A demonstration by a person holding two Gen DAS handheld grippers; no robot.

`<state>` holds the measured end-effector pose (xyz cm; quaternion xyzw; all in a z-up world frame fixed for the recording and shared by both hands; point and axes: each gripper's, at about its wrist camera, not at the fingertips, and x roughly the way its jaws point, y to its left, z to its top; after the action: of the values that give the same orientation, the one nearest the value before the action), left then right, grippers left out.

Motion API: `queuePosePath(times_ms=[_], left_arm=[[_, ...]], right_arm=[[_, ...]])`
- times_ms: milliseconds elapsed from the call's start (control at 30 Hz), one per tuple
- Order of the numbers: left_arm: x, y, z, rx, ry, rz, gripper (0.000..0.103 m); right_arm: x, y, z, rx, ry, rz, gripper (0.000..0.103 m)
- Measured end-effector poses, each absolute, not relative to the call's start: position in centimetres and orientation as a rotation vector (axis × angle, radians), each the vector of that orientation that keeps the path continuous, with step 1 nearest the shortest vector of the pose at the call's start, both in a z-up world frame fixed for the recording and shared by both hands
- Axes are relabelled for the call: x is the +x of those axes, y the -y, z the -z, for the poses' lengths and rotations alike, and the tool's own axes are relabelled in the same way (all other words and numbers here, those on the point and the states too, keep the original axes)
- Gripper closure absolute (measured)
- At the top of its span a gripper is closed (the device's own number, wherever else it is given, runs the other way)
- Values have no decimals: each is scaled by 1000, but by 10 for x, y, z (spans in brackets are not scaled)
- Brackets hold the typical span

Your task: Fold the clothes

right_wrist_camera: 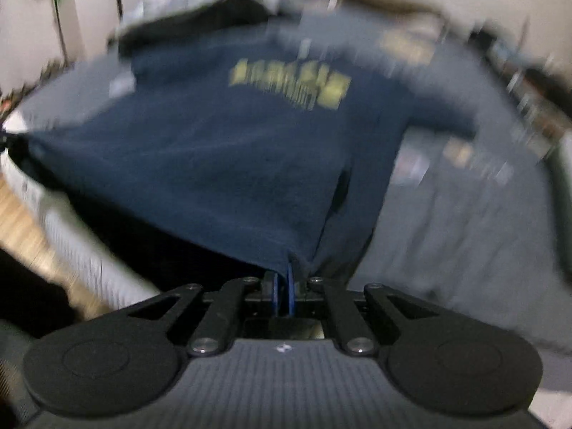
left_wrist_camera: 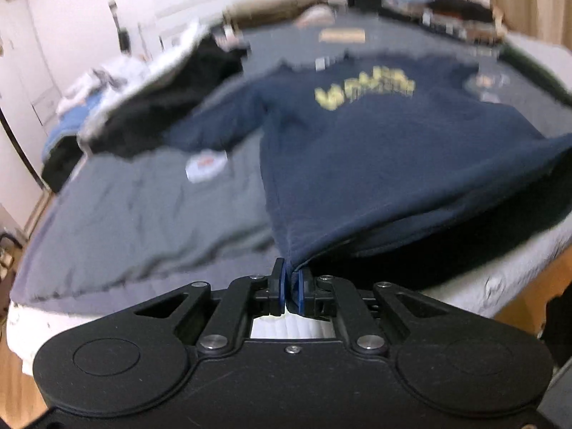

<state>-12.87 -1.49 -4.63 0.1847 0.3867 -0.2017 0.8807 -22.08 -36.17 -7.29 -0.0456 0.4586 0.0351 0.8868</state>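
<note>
A navy T-shirt (left_wrist_camera: 375, 150) with yellow lettering lies spread over a grey bedcover (left_wrist_camera: 136, 214), its near hem raised off the bed. My left gripper (left_wrist_camera: 291, 279) is shut on the hem's left corner, the cloth pinched between its blue pads. In the right wrist view the same T-shirt (right_wrist_camera: 214, 164) stretches away from my right gripper (right_wrist_camera: 285, 286), which is shut on the hem's right corner. The hem hangs taut between the two grips, dark shadow under it. The right wrist view is blurred by motion.
A pile of black and white clothes (left_wrist_camera: 150, 107) lies at the bed's far left. Clutter lines the far edge of the bed (left_wrist_camera: 447, 14). The white mattress side (left_wrist_camera: 500, 286) and wooden floor (right_wrist_camera: 32, 228) show below the cover. A white round patch (left_wrist_camera: 205, 166) lies on the cover.
</note>
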Motion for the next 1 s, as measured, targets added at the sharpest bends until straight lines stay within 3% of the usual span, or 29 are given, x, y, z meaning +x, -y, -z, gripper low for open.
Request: queuePosePath(times_ms=[233,433,500,600,667,700,733,800,833,1000], left_arm=[[-132,5,31,376,-800,505,91],[-130,24,57,458,-820,500,90],[-124,32,67,523,-830,486,86],[-113,38,80,551,-873,470,75],[-109,37,86,547,-893,471,60],[-109,35,89,549,-893,475,60],[-109,34,93,550,-893,481,60],[-107,32,98,528,-911,488,91],[-106,28,95,502,-911,491,95],[-116,-5,33,321,-798,532,96]], right_arm=[[-227,360,79,-181,-1086,-141,97],[-229,360,92,-211,-1080,-110,96],[-224,358,101,-211,-1089,-99,95],[-217,352,114,-262,-1129,-86,93],[-214,352,121,-254,-1153,-89,93],[-212,352,125,-251,-1165,-91,93],[-212,355,127,-230,-1163,-92,93],[-211,361,132,-189,-1160,-95,97],[-212,365,130,-151,-1157,-96,98],[-243,388,65,-14,-980,-94,100]])
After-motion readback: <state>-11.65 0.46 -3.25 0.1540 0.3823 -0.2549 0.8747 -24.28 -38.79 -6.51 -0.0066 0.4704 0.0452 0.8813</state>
